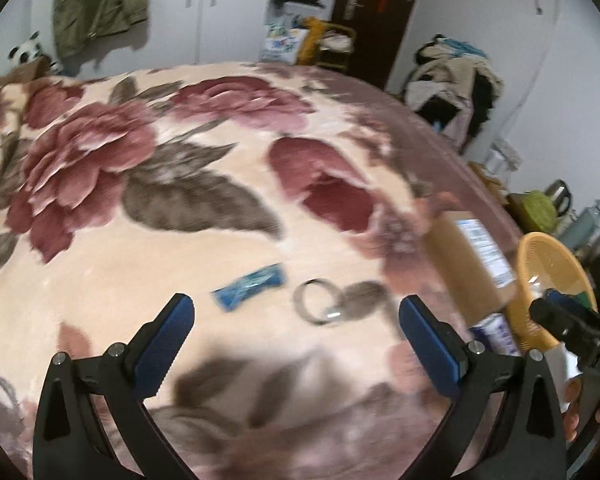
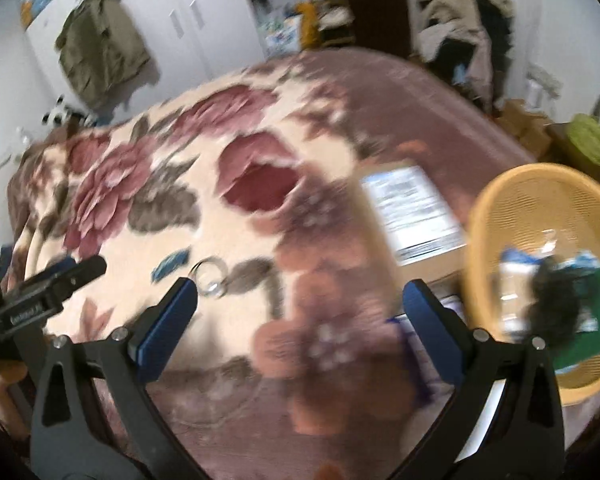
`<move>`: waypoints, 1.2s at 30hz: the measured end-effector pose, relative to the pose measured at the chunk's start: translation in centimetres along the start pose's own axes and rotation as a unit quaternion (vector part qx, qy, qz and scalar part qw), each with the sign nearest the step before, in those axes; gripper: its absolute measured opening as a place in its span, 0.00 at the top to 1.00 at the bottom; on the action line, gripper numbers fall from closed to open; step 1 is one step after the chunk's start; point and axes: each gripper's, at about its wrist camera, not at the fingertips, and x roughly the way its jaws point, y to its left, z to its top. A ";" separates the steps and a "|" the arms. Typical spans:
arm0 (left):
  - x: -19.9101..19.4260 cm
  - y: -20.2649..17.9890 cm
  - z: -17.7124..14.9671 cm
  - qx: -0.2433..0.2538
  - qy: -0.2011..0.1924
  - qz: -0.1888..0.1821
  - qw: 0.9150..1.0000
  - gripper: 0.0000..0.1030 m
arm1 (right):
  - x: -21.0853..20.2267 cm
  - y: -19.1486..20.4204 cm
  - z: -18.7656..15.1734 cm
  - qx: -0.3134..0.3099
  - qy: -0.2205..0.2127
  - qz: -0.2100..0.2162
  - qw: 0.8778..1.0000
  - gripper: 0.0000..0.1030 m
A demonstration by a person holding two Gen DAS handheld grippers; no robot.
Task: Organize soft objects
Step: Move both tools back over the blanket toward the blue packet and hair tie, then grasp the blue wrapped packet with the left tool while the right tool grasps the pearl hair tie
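Left wrist: both hand-held grippers (image 1: 296, 344) (image 2: 300, 320) spread wide, empty, w/ blue packet (image 1: 249, 287) & ring (image 1: 319, 301) on blanket (image 1: 140, 240)

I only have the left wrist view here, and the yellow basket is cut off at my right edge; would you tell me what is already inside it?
Observer: The right wrist view shows the basket holding a dark fuzzy item, something green and a blue-and-white packet.
Operator: Thank you. Is the right claw carrying anything?
Observer: No, the right claw is open with only the blanket between its fingers.
Operator: And what lies beside the basket?
Observer: A cardboard box with a white label sits just left of it, seemingly touching, though the picture is blurred.
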 end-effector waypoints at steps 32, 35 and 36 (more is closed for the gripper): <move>9.6 8.0 -2.4 -0.006 0.049 0.023 0.999 0.02 | 16.9 8.0 -4.0 -0.095 0.082 0.059 0.990 0.70; 10.8 6.3 -1.8 0.018 0.055 0.018 0.998 0.03 | 16.0 7.2 -4.2 -0.091 0.080 0.057 0.991 0.70; 11.4 5.7 -1.7 0.025 0.058 0.015 0.998 0.05 | 15.8 7.0 -4.3 -0.091 0.080 0.056 0.991 0.70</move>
